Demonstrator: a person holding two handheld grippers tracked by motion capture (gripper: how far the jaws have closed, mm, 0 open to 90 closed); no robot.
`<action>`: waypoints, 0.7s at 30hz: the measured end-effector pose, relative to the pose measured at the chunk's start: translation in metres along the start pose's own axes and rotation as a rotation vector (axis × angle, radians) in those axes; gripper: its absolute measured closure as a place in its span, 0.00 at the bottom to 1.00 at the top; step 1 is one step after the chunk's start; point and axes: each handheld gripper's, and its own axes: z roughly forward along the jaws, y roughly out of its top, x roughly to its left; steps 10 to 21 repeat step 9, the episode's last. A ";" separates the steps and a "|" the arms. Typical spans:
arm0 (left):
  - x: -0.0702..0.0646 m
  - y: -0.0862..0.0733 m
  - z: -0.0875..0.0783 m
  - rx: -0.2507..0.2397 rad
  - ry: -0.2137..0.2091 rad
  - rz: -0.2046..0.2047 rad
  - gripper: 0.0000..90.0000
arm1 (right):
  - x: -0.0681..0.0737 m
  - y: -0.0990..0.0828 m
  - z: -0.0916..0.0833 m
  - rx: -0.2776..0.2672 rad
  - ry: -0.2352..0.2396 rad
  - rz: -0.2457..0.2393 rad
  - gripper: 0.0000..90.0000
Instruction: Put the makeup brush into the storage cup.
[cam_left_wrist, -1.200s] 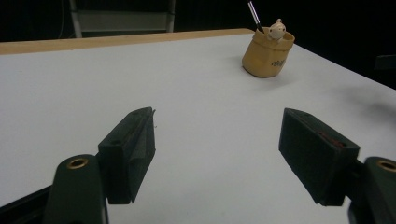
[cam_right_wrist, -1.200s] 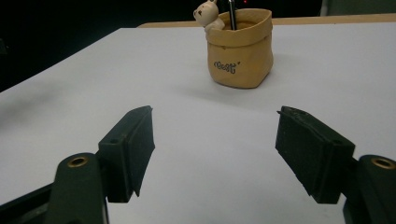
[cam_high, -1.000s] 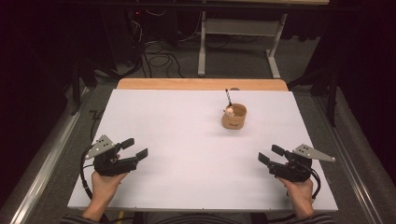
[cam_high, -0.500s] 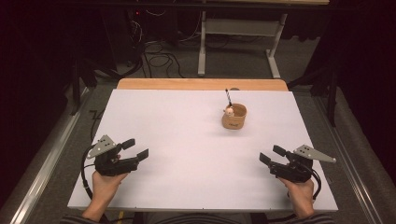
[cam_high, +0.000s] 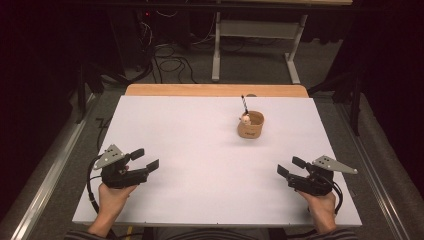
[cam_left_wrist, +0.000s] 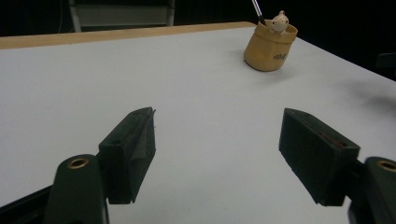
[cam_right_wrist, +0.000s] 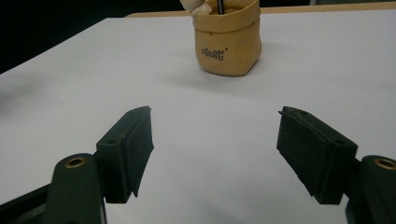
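My left tongs (cam_high: 145, 159) sit at the lower left of the high view, held in my left hand (cam_high: 114, 197), their jaws spread wide with nothing between them; my right tongs (cam_high: 291, 167) sit at the lower right in my right hand (cam_high: 321, 207), likewise spread and empty. Both hover low over the near edge of the white surface (cam_high: 200, 150), well apart from each other. The tan pot (cam_high: 250, 125) stands upright in the upper right part of the surface, nearer its far edge, well apart from both tongs. In it I see a small pale figure (cam_high: 245, 119) at the rim and a thin dark stick (cam_high: 244, 103) rising up and leaning slightly left. In the left gripper view the pot (cam_left_wrist: 271, 46) is in the upper right of the frame, with bare white surface between it and the jaws. In the right gripper view the pot (cam_right_wrist: 227, 39) is at top centre, dark lettering on its side, again with only bare surface before it. Beyond the far wooden edge (cam_high: 215, 90), at the top of the high view, lie tangled cables (cam_high: 165, 55) on the floor and a pale metal frame (cam_high: 260, 35).
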 end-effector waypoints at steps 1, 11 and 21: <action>0.000 0.000 0.000 0.000 0.000 0.000 0.31 | 0.000 0.000 0.000 0.000 0.000 0.000 0.32; 0.000 0.000 0.000 -0.001 0.001 -0.001 0.31 | 0.000 0.000 0.000 -0.008 0.001 0.001 0.31; 0.000 0.000 0.000 -0.001 0.001 -0.001 0.31 | 0.000 0.000 0.000 -0.008 0.001 0.001 0.31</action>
